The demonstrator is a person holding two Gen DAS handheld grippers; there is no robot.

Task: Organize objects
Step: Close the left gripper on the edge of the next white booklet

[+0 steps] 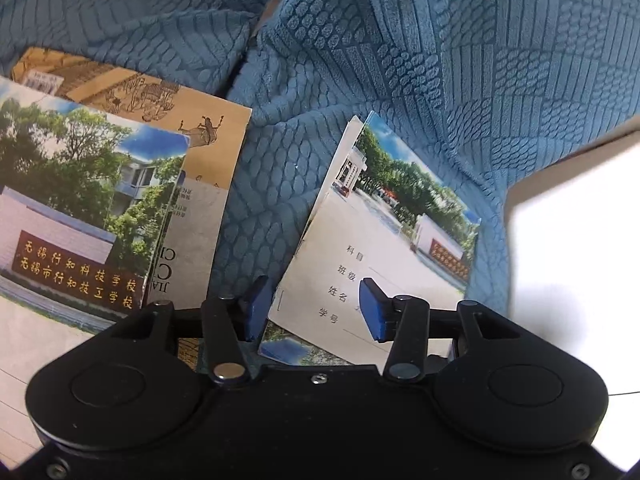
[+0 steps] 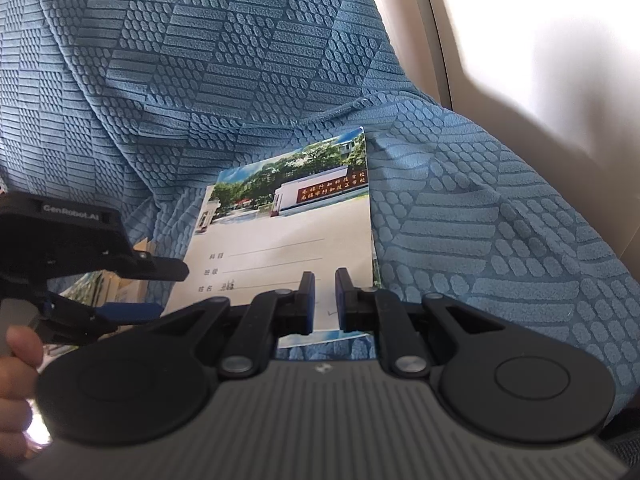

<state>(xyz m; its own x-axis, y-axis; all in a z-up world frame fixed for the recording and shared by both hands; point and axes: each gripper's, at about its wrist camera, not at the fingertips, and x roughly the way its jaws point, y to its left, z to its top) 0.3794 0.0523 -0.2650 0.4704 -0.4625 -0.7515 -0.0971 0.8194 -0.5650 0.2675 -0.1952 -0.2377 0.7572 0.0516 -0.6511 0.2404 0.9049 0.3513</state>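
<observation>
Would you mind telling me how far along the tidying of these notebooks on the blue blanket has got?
Partly done, it seems: a school-photo notebook already lies on a tan book at the left. In hand: the right gripper pinches the near edge of a second photo notebook, while the left gripper straddles its corner with jaws apart. Left: probably moving it onto that pile.

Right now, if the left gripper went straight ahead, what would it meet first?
The notebook lying on the blue cover: the left gripper already points at its near edge, though depth is unclear.
</observation>
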